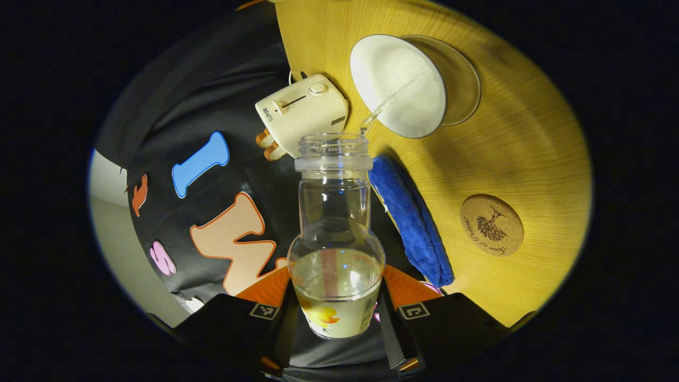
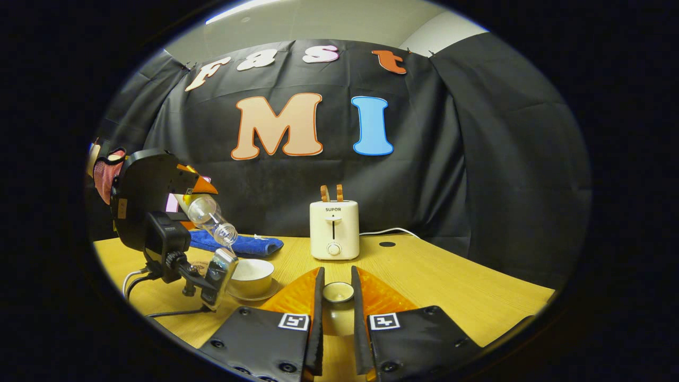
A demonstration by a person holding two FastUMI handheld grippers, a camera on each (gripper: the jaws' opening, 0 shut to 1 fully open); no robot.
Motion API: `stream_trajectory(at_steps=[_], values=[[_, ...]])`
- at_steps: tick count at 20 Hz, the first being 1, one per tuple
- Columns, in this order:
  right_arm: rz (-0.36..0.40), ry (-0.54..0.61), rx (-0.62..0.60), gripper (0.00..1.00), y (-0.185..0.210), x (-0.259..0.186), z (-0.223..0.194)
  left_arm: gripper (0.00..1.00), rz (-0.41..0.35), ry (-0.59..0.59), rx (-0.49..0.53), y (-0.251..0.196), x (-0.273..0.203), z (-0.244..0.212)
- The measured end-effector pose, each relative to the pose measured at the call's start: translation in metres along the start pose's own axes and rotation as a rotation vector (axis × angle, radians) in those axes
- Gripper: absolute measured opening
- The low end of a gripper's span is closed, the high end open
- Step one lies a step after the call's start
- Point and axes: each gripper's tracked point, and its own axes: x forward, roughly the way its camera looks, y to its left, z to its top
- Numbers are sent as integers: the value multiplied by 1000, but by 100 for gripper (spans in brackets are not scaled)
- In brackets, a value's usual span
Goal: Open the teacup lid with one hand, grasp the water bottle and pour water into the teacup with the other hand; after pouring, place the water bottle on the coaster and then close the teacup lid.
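- You are clamping the left gripper (image 1: 337,313) on the lower body of the water bottle (image 1: 335,233), both fingers pressing its sides.
- The bottle is pointing straight ahead of that gripper, uncapped, tipped mouth-down, and a thin stream of water is running from its mouth into the teacup (image 1: 398,85) just beyond, ahead and slightly to the right.
- The teacup is sitting on a glass saucer (image 1: 464,79).
- The cork coaster (image 1: 492,224) is lying bare, well off to the gripper's right, past a folded blue cloth (image 1: 411,217).
- You are pinching the right gripper (image 2: 337,297) on the teacup lid (image 2: 338,292), held right at its fingertips above the table (image 2: 451,281).
- In the right gripper view, the teacup is standing ahead and to the left, with a toaster (image 2: 334,229) farther ahead.
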Motion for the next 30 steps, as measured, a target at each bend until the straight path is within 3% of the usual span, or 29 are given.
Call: stream_trajectory(at_steps=[2,6,9,14,17,21,26,28,30], values=[[0,0,0,27,0,0,1,66,-16,-12,-39,-6,3,3],[0,1,0,27,0,1,0,65,-140,-47,-289,-48,2,16],[0,0,0,27,0,1,0,65,-224,-76,-552,-76,0,30],[0,2,0,27,0,1,0,65,-278,-133,-1051,-89,-12,43],[0,2,0,27,0,1,-1,65,-217,-157,-1307,-73,-12,31],[-4,1,-1,27,-1,1,0,65,-146,-196,-1545,-46,-19,2],[-5,1,-1,27,-1,1,0,66,-176,-263,-1938,-34,-14,-13],[-5,2,-1,27,-1,1,0,66,-196,-265,-2019,-39,-12,-15],[-7,1,-1,27,-1,2,-1,66,-224,-251,-2035,-52,-7,-11]])
